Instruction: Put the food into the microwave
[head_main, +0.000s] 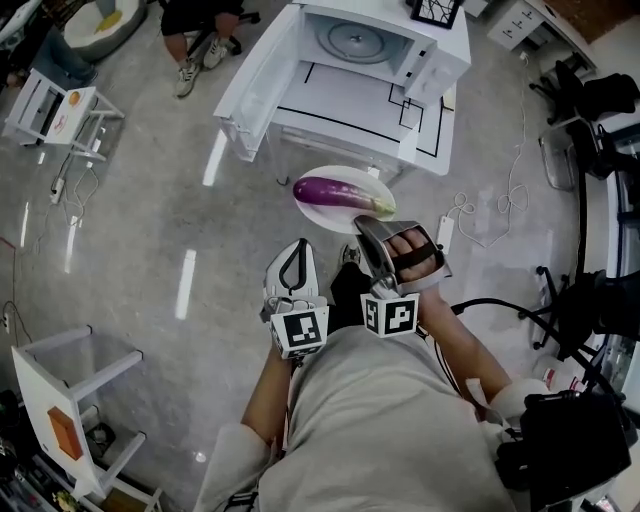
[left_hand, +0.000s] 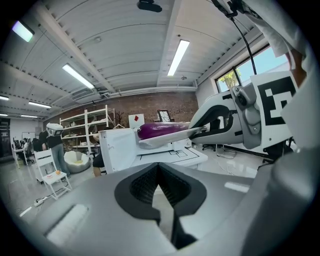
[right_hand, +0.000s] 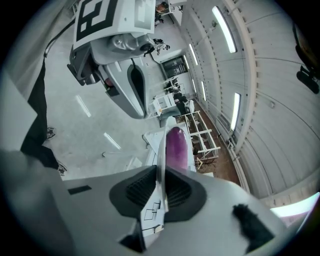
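Eggplant (head_main: 343, 193), purple and glossy, lies across a white plate (head_main: 340, 176) at the centre of my head view, held above the floor just short of the white table (head_main: 345, 112) at 12 o'clock, where the microwave (head_main: 365, 45) stands with its door (head_main: 255, 88) swung open toward 10 o'clock. My right gripper (head_main: 368, 228) grasps the plate at its 5 o'clock edge, the thin rim pinched between both pads. My left gripper (head_main: 296, 250) sits at the plate's 7 o'clock, apart from it, its 2 jaws pressed together on nothing.
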